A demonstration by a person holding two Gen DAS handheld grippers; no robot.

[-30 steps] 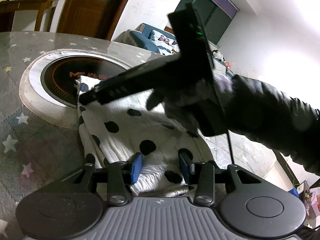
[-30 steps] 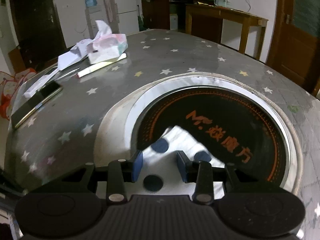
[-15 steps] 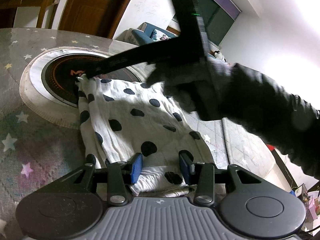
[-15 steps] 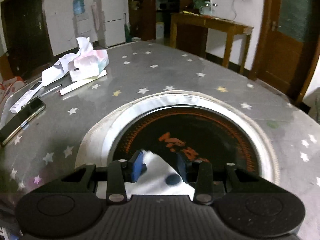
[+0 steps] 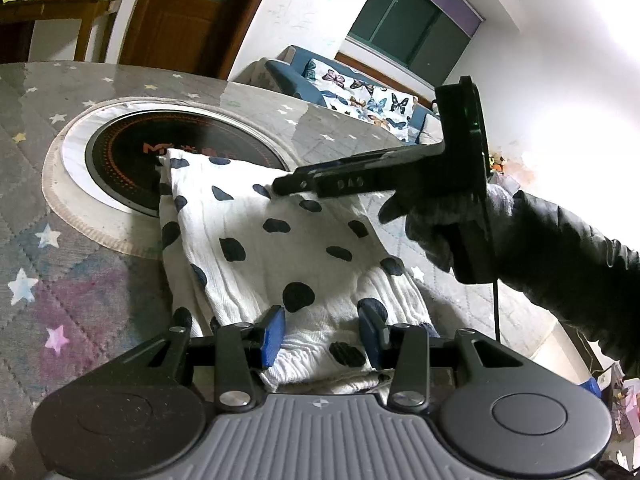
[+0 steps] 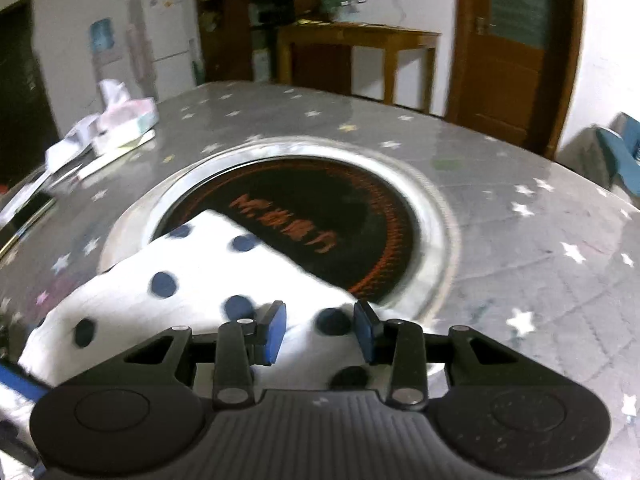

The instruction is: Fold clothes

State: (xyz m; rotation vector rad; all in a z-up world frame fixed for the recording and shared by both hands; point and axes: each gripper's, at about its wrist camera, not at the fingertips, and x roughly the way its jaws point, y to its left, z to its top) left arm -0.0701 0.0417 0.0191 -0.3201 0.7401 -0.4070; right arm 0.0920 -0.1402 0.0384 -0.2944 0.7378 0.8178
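- The white cotton garment with dark polka dots (image 5: 276, 248) lies on the grey star-printed table (image 5: 80, 280), its far corner over the round black inset hob (image 6: 320, 216).
- A tissue pack (image 6: 128, 120) sits far left (right wrist view).
- A wooden side table (image 6: 356, 40) stands behind.

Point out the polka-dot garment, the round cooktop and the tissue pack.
polka-dot garment (image 5: 280, 248): left wrist view, middle of folded top layer.
round cooktop (image 6: 332, 216): right wrist view, black glass centre.
tissue pack (image 6: 126, 118): right wrist view, pack's side.
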